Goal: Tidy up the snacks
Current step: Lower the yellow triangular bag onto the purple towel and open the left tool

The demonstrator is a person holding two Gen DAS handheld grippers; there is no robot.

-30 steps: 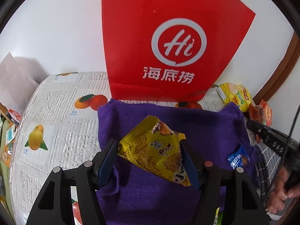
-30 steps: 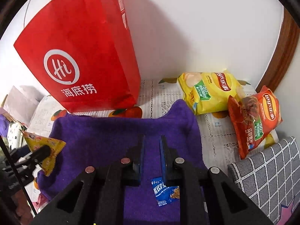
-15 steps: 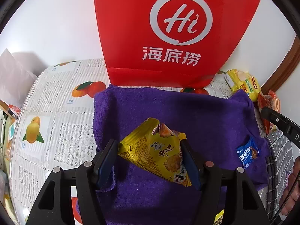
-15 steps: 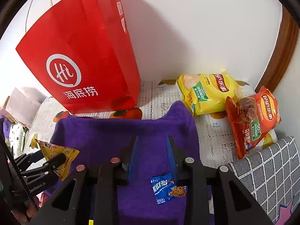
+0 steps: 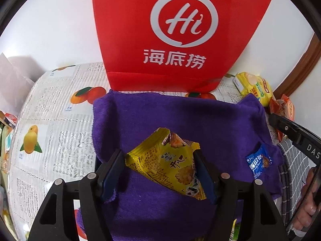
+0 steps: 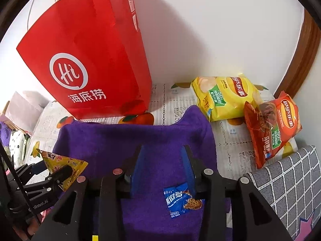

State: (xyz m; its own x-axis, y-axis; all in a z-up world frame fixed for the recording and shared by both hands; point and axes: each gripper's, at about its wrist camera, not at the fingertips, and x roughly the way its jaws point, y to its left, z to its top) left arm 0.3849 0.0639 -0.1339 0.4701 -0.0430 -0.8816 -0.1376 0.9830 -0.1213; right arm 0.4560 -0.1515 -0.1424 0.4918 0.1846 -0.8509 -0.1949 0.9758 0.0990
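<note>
My left gripper point(image 5: 158, 154) holds a yellow snack packet point(image 5: 168, 166) just above the purple towel point(image 5: 180, 116). Its pads still press the packet's edges while the jaws ease apart. From the right wrist view the same packet point(image 6: 60, 160) hangs in the left gripper point(image 6: 54, 170) at the towel's left edge. My right gripper point(image 6: 163, 149) is opening over the towel point(image 6: 112, 140) with nothing between its fingers. A small blue cookie packet point(image 6: 181, 199) lies flat on the towel under its right finger. A red paper bag point(image 6: 90, 60) stands upright behind the towel.
A yellow crisp bag point(image 6: 224, 98) and an orange-red crisp bag point(image 6: 274, 128) lie at the back right by the wall. A grey checked cushion point(image 6: 291, 184) borders the right side. The fruit-print tablecloth point(image 5: 50, 120) extends left. A person's hand point(image 5: 309, 210) holds the right gripper.
The right gripper's jaws have gone from nearly together to clearly apart, with the blue packet left on the towel beneath. The left gripper keeps the yellow packet over the towel.
</note>
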